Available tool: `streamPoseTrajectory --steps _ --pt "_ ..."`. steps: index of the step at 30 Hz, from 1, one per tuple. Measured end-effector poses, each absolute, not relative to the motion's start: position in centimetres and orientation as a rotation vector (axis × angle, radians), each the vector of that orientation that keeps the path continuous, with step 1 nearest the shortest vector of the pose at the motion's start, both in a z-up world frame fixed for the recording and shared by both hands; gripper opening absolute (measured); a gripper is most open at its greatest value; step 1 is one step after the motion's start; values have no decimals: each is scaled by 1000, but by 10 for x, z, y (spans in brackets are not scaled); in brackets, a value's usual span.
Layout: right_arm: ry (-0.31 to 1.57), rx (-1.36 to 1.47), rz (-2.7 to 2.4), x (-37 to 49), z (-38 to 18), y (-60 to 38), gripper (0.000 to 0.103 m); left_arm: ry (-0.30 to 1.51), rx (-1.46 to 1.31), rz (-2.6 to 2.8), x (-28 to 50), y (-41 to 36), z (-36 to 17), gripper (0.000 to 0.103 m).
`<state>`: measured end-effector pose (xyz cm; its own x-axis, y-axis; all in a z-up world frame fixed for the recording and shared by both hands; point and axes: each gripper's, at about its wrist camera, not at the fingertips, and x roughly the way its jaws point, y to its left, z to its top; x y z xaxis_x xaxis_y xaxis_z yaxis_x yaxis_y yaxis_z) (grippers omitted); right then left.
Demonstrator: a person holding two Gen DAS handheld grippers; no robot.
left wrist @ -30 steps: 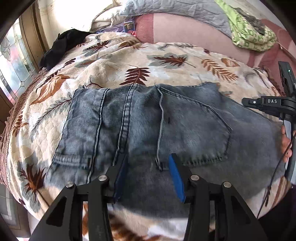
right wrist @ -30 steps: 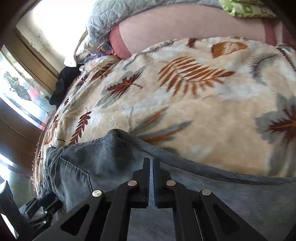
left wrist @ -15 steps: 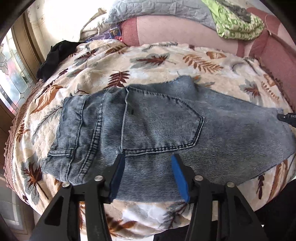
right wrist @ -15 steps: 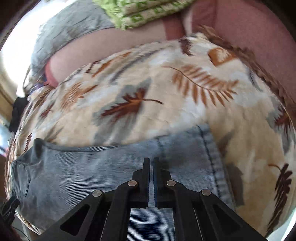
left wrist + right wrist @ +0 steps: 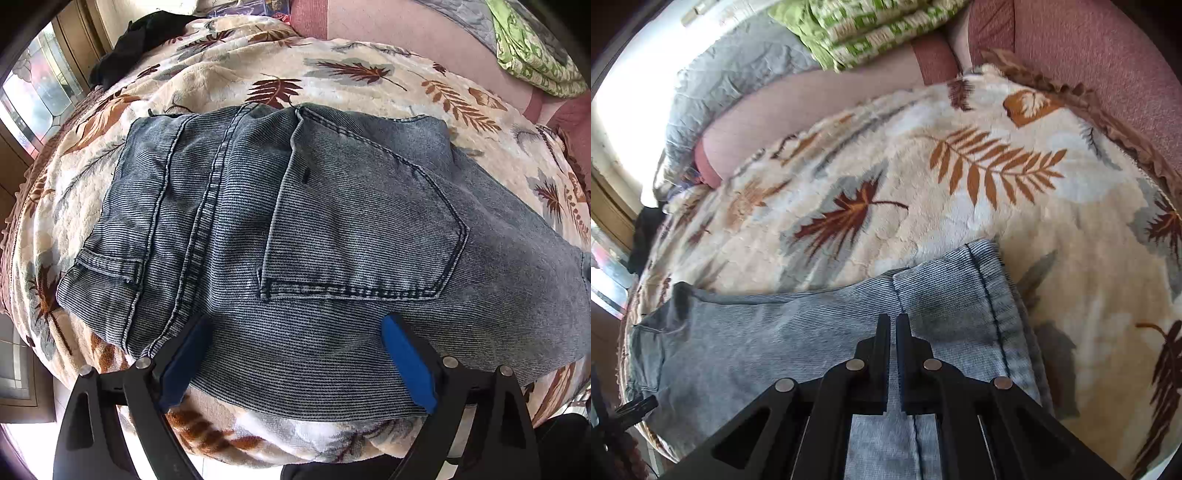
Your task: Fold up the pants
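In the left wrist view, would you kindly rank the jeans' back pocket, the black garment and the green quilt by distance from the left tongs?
1. Back pocket, just ahead of the left tongs.
2. Black garment, far left. 
3. Green quilt, far right; these last two are too close to call.

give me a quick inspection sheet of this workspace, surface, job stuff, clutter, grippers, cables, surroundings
surface: leaf-print blanket spread over a bed.
job's things: jeans lying flat, back pocket up; hem end lies by the right gripper.
clutter: black garment at the blanket's far corner; green quilt and grey quilt on the pink bolster.
grippers: left gripper open, over the jeans' near edge; right gripper shut, over the leg; grip on cloth cannot be told.
cables: nothing seen.
surroundings: window on the left.
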<state>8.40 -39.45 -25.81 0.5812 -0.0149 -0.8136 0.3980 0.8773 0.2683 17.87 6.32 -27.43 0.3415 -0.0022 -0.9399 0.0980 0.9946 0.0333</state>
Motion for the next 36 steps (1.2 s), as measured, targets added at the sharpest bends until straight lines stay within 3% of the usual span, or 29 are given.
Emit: streamPoseTrajectory --steps 11,14,24,36 --pt "1023 381 -181 24 -268 -360 5 1236 107 -2 171 60 -265 99" --pt "1026 367 -156 16 -269 -360 5 1157 155 52 166 46 -243 99" --pt "662 585 -172 -33 -207 -416 5 852 211 -170 97 -35 -142 99" --pt "695 482 -81 -9 -205 -379 6 687 306 -244 57 -91 -104 99"
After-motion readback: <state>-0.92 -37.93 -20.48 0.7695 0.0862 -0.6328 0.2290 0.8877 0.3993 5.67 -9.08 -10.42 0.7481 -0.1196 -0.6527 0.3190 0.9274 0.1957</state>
